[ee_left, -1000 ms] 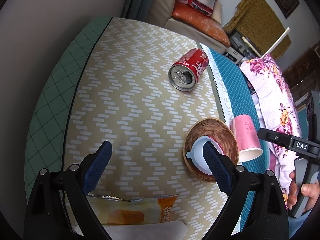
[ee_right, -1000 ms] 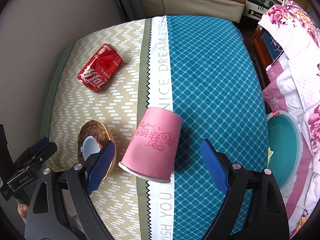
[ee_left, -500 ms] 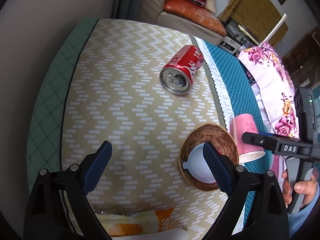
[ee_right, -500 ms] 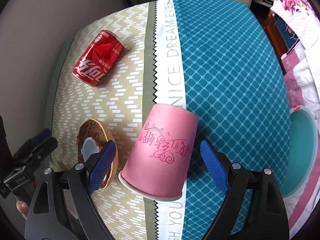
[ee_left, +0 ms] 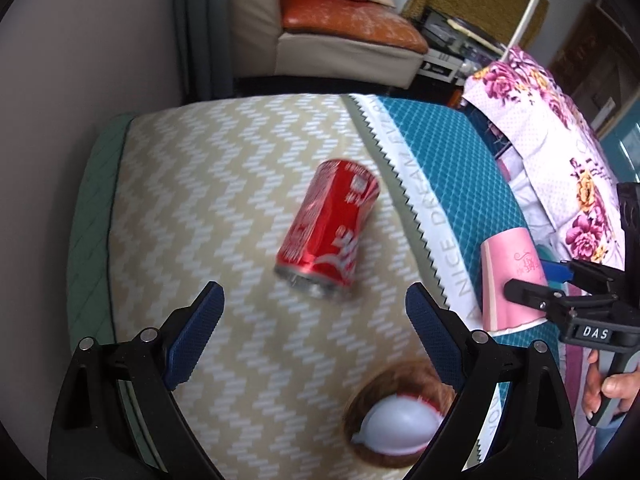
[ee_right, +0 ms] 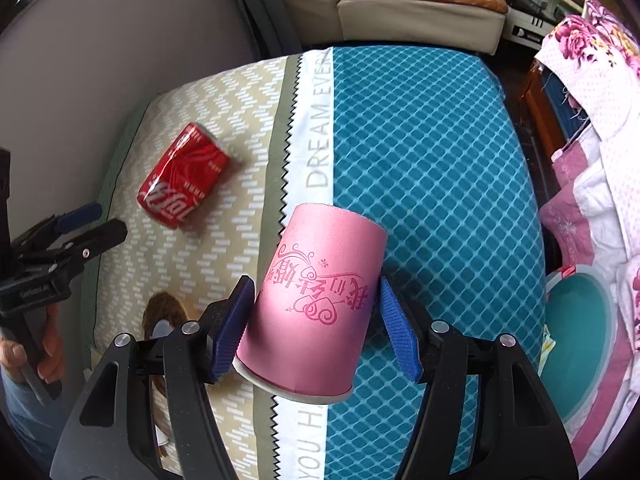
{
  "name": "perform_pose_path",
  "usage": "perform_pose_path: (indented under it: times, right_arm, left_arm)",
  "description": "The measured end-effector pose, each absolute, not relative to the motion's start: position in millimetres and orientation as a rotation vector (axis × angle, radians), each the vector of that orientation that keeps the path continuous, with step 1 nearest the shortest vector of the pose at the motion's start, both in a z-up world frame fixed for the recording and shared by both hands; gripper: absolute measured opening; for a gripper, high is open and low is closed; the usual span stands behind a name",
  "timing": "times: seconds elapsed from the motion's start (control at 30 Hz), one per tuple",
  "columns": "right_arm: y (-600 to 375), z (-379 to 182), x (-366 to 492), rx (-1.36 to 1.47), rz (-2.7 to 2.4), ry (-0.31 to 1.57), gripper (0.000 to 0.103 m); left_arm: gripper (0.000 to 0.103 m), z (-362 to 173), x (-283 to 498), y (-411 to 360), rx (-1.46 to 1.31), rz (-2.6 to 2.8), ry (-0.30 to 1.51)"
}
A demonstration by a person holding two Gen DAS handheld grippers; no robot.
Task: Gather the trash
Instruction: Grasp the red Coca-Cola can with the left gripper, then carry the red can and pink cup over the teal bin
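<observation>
surface: padded top (ee_right: 420, 152) with a patterned cover, beige chevron on the left, teal diamond on the right, white lettered band between
room: sofa (ee_left: 344, 36) with an orange cushion beyond the far edge, floral bedding (ee_left: 560, 140) at right, grey wall at left
right gripper (ee_right: 316, 320): blue pads touching both sides of the pink paper cup (ee_right: 316, 300), pinching it; cup lies tipped, rim toward the camera, over the white band
left gripper (ee_left: 312, 312): spread wide, holding nothing
red can (ee_left: 330, 232): on its side on the chevron part, just ahead of the left gripper, between its fingers
brown bowl (ee_left: 396, 420): white lid inside, partly behind the left gripper's right finger
hard to read: can and bowl blurred in left wrist view; can's print unreadable
</observation>
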State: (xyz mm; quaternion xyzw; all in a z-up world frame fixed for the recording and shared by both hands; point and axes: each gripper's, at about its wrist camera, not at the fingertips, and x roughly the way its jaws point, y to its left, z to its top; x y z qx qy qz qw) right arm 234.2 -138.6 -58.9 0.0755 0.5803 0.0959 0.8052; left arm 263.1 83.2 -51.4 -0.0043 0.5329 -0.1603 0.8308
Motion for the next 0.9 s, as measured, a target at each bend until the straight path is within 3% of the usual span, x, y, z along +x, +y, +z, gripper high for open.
perform_pose_path:
  times: [0.3,0.37,0.4,0.43,0.9]
  right_arm:
    - [-159,-62,246,0.196,0.194,1.233,0.061]
    - [-162,-63,246,0.205,0.2,1.238,0.061]
    - [-163,-64,246,0.208,0.202,1.238,0.061]
    - [-163,-65,246,0.211,0.205,1.239,0.061]
    - [-173,-58,224,0.221,0.21,1.201,0.061]
  left_arm:
    - [0.09,-86,313,60,0.026,-0.341,1.191]
    - [0.076,-92,318,58,0.03,-0.347,1.194]
    - [0.059,-94,320,57,0.029,-0.353,1.2]
    - [0.051,-97,321,57,0.021,-0.359,1.208]
    - [0.05,-79,280,50,0.04,-0.28,1.15]
